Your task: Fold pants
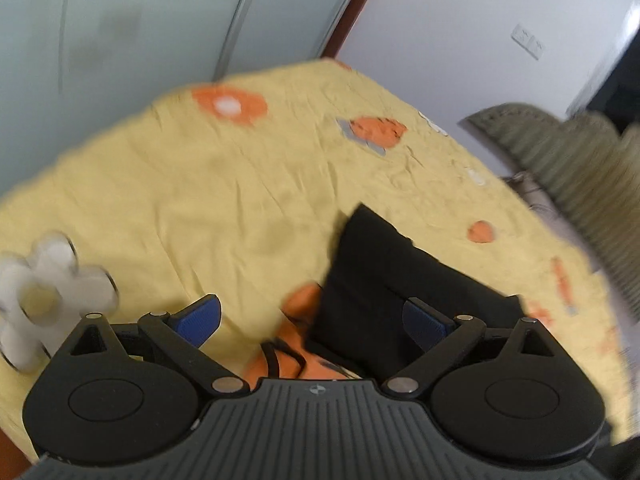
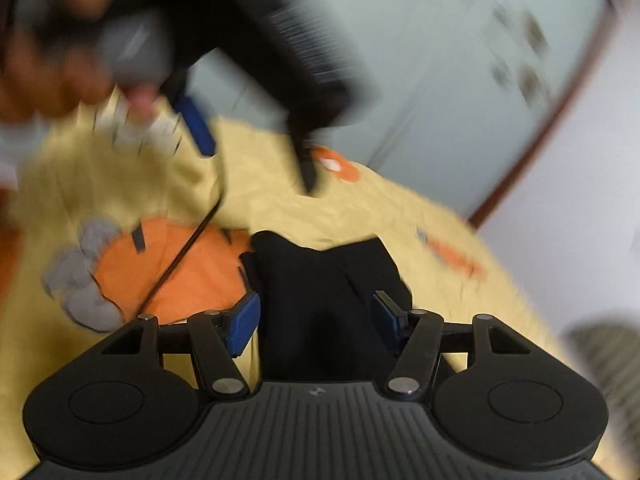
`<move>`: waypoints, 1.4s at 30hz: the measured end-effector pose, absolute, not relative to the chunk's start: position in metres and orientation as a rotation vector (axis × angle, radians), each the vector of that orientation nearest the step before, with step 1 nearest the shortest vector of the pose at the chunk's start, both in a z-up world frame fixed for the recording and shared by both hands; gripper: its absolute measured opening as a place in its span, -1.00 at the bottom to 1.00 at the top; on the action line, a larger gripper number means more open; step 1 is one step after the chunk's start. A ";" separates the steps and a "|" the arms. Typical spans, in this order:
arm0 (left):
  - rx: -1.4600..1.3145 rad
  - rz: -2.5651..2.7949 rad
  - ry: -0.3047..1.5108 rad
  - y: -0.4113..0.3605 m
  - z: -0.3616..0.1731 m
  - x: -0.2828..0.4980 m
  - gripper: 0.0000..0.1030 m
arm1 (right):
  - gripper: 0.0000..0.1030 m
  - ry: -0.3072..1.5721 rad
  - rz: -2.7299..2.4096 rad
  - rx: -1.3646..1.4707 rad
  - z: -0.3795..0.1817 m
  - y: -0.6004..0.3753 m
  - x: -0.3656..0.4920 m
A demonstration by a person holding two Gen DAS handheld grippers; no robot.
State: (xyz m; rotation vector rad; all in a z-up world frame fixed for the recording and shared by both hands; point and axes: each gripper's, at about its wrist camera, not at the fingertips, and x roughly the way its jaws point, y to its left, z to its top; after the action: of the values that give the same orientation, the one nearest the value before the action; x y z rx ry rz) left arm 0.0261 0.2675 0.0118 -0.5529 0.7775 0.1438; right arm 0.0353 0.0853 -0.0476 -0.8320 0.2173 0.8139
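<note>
Black pants (image 1: 392,280) lie folded into a compact block on the yellow bedsheet (image 1: 220,208), right of centre in the left wrist view. My left gripper (image 1: 314,318) hovers above them, open wide; its right pad (image 1: 428,320) is over the cloth and its left pad (image 1: 200,316) is over bare sheet. In the right wrist view the pants (image 2: 320,292) lie on the sheet under my right gripper (image 2: 314,322). It is open, its blue pads on either side, and I see no pinch in the cloth. The left gripper (image 2: 252,148), blurred, hangs beyond the pants with a hand (image 2: 48,60) on it.
The sheet carries orange flower prints (image 1: 230,104) and a white one (image 1: 52,292). Pale sliding doors (image 1: 120,20) and a white wall with a socket (image 1: 528,42) stand behind the bed. An olive ribbed cushion (image 1: 580,160) sits off the bed's right edge.
</note>
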 end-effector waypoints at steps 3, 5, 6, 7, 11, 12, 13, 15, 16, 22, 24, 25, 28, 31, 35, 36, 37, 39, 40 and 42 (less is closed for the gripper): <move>-0.700 0.052 0.812 0.276 -0.002 0.028 0.90 | 0.13 0.155 0.775 -1.016 -0.076 0.111 0.028; -0.778 0.005 0.838 0.279 -0.011 0.037 0.90 | -0.06 0.119 0.750 -1.059 -0.084 0.115 0.026; -0.803 -0.023 0.845 0.278 -0.014 0.039 0.90 | -0.13 0.127 0.748 -1.054 -0.084 0.116 0.027; -0.823 -0.051 0.851 0.276 -0.016 0.042 0.90 | -0.16 0.123 0.738 -1.055 -0.085 0.118 0.027; -0.877 -0.111 0.862 0.268 -0.025 0.058 0.91 | -0.63 0.131 0.756 -1.013 -0.084 0.122 0.031; -0.883 -0.115 0.859 0.268 -0.029 0.064 0.91 | -0.67 0.151 0.771 -0.975 -0.081 0.121 0.034; -0.883 -0.112 0.860 0.267 -0.032 0.068 0.90 | -0.68 0.175 0.785 -0.927 -0.077 0.120 0.038; -0.894 -0.051 0.863 0.269 -0.039 0.073 0.81 | -0.69 0.242 0.821 -0.813 -0.067 0.115 0.049; -0.894 -0.012 0.842 0.271 -0.038 0.070 0.81 | -0.69 0.274 0.840 -0.759 -0.061 0.112 0.057; -0.674 0.162 0.741 0.264 -0.008 0.055 0.85 | -0.62 0.410 0.863 -0.625 -0.050 0.109 0.079; -0.571 0.186 0.726 0.251 0.003 0.055 0.86 | -0.60 0.436 0.871 -0.525 -0.032 0.088 0.074; -0.519 0.191 0.718 0.242 0.009 0.054 0.87 | -0.60 0.445 0.887 -0.434 -0.020 0.068 0.072; -0.363 0.172 0.693 0.205 0.022 0.058 0.91 | -0.60 0.457 0.809 -0.210 0.003 -0.005 0.073; -0.226 0.072 0.690 0.156 0.029 0.066 0.91 | -0.60 0.497 0.548 -0.168 0.006 -0.083 0.074; -0.099 -0.170 0.720 0.069 0.026 0.084 0.91 | -0.60 0.615 0.219 -0.036 -0.017 -0.197 0.077; -0.079 -0.233 0.726 0.046 0.024 0.088 0.91 | -0.60 0.631 0.151 0.028 -0.024 -0.226 0.072; -0.066 -0.282 0.724 0.028 0.021 0.093 0.92 | -0.60 0.646 0.094 0.069 -0.031 -0.249 0.067; -0.028 -0.355 0.727 -0.012 0.011 0.102 0.93 | -0.51 0.710 0.015 0.084 -0.051 -0.285 0.060; -0.002 -0.373 0.736 -0.028 0.005 0.106 0.93 | -0.51 0.680 0.050 0.103 -0.057 -0.297 0.052; 0.072 -0.387 0.767 -0.060 -0.013 0.112 0.87 | -0.49 0.663 0.073 0.204 -0.053 -0.318 0.037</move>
State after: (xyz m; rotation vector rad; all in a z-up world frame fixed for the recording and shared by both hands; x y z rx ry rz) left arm 0.1121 -0.0602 -0.0131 0.0724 0.7668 -0.3869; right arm 0.0366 -0.3183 -0.0532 0.2041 0.6634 0.0733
